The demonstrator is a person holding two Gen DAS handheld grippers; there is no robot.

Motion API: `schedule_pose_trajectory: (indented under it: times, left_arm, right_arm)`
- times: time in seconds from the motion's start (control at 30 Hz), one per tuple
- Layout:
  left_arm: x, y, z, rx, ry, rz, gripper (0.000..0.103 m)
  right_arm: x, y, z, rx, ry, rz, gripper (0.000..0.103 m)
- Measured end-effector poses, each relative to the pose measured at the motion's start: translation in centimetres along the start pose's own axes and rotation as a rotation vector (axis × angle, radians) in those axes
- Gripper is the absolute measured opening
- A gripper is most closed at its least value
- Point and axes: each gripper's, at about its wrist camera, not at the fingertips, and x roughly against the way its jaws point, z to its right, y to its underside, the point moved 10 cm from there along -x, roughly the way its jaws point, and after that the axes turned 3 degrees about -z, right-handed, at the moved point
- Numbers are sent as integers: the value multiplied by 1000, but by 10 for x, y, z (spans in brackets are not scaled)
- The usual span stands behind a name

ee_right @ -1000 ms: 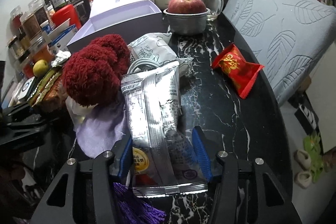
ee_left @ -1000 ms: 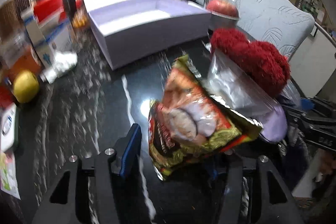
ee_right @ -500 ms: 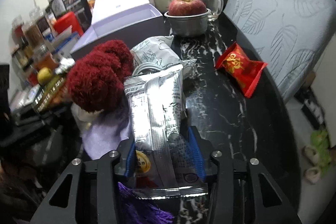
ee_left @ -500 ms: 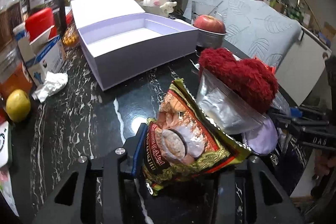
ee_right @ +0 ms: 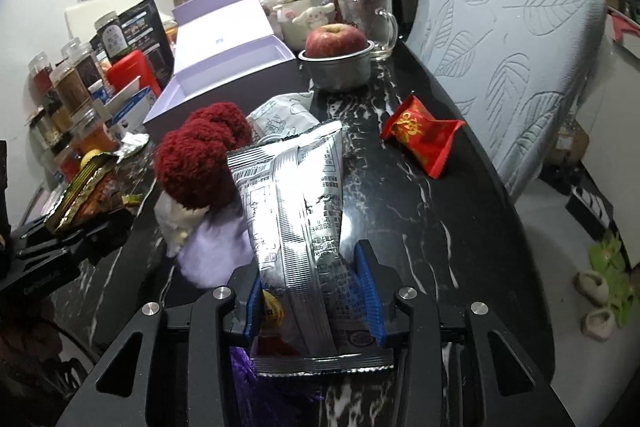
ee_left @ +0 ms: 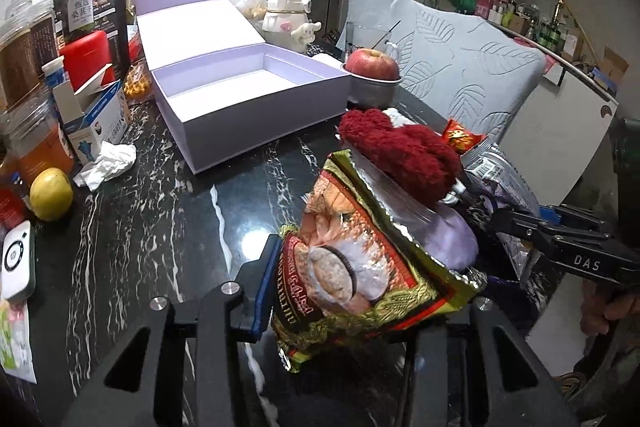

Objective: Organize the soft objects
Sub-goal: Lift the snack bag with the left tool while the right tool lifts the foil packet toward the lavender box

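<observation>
Both snack packets gripped; box empty, nothing stowed yet.

We find the open lilac box (ee_left: 248, 95) at eleven o'clock of the left wrist view, holding nothing. The silver packet (ee_right: 300, 211), crinkled and upright, sits between the right gripper (ee_right: 314, 301) jaws, which are closing onto it. The left gripper (ee_left: 352, 291) pinches the brown-and-gold snack bag (ee_left: 352, 267), tilted toward one o'clock. The red woolly toy (ee_right: 200, 159) and red sachet (ee_right: 424, 139) await on the marble counter (ee_left: 160, 227).
</observation>
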Motion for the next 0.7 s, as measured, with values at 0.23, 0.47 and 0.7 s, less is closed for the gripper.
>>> schedule_pose_trajectory:
  times: [0.23, 0.47, 0.7]
  left_arm:
    - [30, 8, 4, -1, -25, 48, 40]
    - [71, 13, 11, -11, -42, 118, 40]
    - [96, 16, 10, 6, -57, 157, 40]
  right_arm:
    - [23, 10, -10, 22, -14, 36, 40]
    - [46, 24, -36, 63, -51, 66, 40]
    - [73, 31, -64, 135, -67, 112, 40]
